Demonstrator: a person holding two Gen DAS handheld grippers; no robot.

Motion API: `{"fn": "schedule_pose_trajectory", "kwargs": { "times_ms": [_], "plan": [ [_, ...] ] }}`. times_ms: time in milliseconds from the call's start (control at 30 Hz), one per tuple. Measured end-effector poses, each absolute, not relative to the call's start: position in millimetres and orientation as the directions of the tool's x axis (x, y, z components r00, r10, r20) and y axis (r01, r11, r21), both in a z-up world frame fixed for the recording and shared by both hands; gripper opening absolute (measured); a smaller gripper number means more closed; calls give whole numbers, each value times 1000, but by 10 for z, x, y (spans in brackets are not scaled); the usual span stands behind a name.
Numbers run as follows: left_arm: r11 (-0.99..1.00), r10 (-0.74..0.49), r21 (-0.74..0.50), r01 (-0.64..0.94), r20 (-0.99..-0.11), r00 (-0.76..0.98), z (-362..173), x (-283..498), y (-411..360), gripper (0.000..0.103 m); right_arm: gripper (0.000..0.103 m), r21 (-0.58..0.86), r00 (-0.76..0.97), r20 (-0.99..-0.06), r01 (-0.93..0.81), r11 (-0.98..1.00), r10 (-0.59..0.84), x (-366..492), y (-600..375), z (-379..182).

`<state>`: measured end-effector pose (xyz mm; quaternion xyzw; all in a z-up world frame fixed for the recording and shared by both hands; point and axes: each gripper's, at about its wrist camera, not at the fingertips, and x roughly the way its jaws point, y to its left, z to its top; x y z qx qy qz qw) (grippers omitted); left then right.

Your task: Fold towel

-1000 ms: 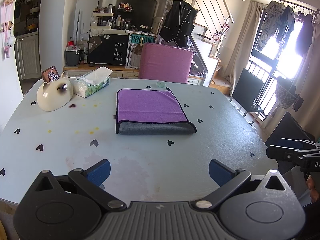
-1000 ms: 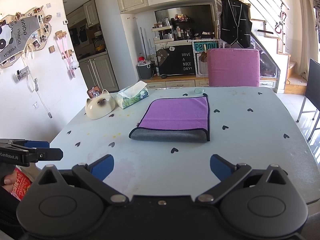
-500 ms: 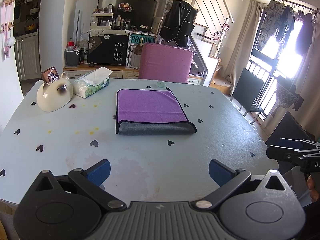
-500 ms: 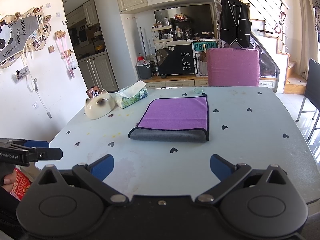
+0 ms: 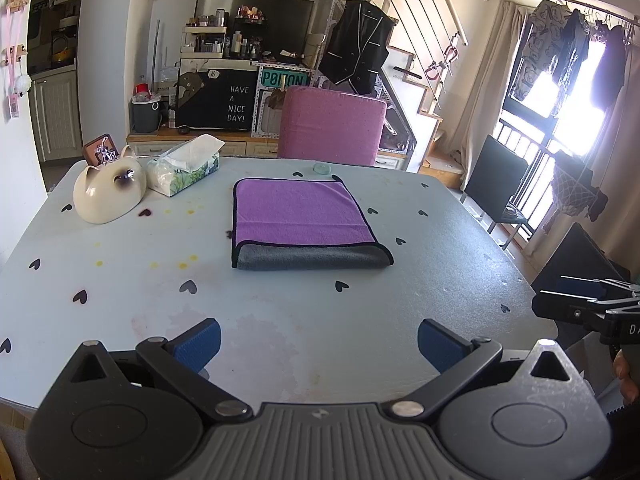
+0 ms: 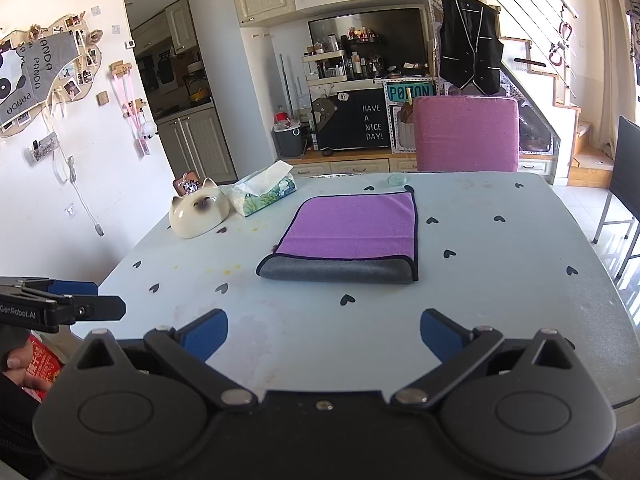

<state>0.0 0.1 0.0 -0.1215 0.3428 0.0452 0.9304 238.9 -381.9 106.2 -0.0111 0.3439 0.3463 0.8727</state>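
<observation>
Taking the towel (image 5: 302,216) as the landmark, it lay flat near the middle of the table (image 5: 280,312), already folded at least once: purple face up, a rolled grey fold along its near edge, a dark hem round the rest.

Well to the left of the towel, toward the far corner, sat a cream cat-shaped bowl (image 5: 109,188), and just beside that, nearer the towel, a tissue box (image 5: 182,168). Just past the towel's far right corner was a small round glass disc (image 5: 322,167), and beyond that a pink chair (image 5: 332,126) pushed up to the table.

Both tools were held back at the near edge, well apart from the towel. The left gripper (image 5: 318,340) had its blue-padded fingers spread wide with nothing between them. To the right of it, the right gripper (image 6: 324,334) was the same: fingers apart and empty.

If another fold was intended, the risk I judged was a partial pinch. Fingers closing on only the top layer at the grey fold would peel the layers apart rather than lift them together. A low, dragging approach could also push the towel toward the glass disc, and uneven lifts would skew the edges.
</observation>
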Motion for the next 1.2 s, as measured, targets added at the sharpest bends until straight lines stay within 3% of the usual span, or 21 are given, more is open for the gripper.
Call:
{"fn": "schedule_pose_trajectory", "kwargs": {
  "times_ms": [1200],
  "plan": [
    [967,1,-194,-167,-649,761,0,0,-1,103,102,220,522,-611,-611,761,595,2389,-3796,1035]
  ]
}}
